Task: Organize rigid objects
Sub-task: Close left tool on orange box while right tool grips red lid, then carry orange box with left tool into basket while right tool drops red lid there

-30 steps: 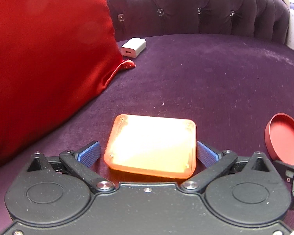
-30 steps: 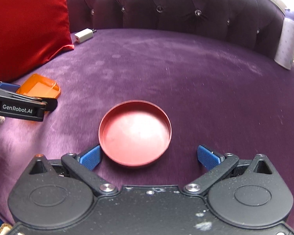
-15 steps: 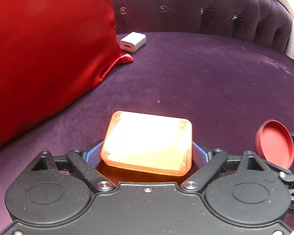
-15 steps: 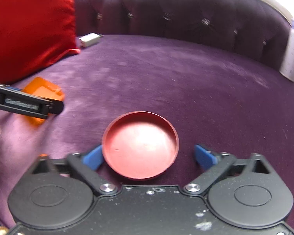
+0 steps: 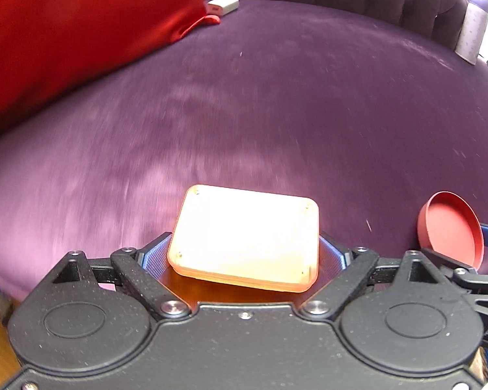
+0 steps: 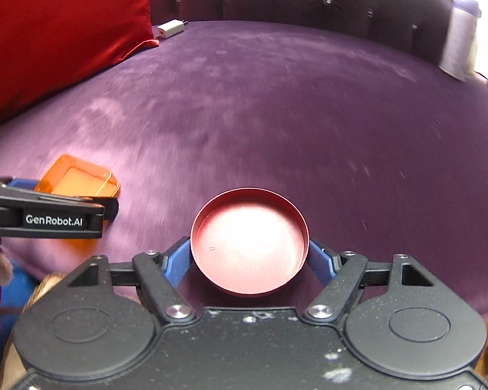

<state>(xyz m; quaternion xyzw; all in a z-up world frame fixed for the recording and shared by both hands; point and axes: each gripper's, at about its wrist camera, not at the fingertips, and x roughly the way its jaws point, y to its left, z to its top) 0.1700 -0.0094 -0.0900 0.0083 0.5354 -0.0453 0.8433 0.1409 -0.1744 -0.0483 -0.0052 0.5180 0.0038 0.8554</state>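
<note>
Your right gripper [image 6: 250, 260] clamps the red round lid [image 6: 250, 247], jaws just closed onto it. Left of the lid, your left gripper [image 6: 65, 209] holds the orange box [image 6: 81, 178] over the purple sofa seat [image 6: 276, 113].

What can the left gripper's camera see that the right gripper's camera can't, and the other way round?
Only the left view shows the left gripper head-on, its pads pressed against the sides of the orange box. Only the right view shows the white GenRobot.AI lettering and the inside floor of the red round lid held by the right gripper. Both show the box, the lid, the red cushion, the white charger and the purple sofa.
</note>
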